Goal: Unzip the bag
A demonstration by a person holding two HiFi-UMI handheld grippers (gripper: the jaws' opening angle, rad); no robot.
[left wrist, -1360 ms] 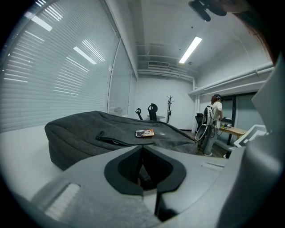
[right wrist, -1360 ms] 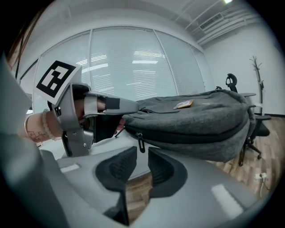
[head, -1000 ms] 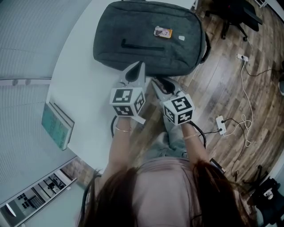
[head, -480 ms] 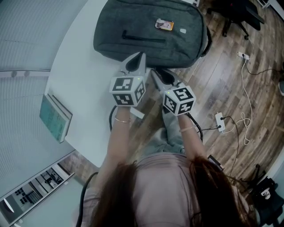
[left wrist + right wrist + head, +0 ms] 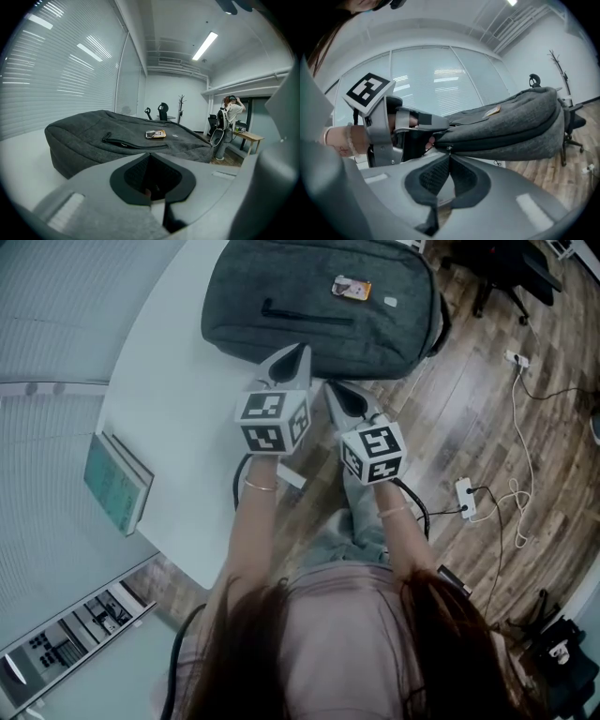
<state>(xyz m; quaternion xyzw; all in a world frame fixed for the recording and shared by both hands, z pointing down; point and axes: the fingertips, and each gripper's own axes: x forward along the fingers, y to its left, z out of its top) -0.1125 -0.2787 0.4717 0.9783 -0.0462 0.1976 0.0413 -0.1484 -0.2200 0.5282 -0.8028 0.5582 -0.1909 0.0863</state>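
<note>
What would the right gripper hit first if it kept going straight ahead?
The right gripper would meet the grey backpack, at its near zipper seam; the tips look almost on it.

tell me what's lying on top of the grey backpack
A small orange card and a white label lie on the backpack, beside its closed pocket zip. Its inside is covered.

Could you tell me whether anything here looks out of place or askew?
Nothing is spilled or damaged. The grey backpack lies flat on the white table, but its right end seems to hang past the table's edge over the wooden floor.
</note>
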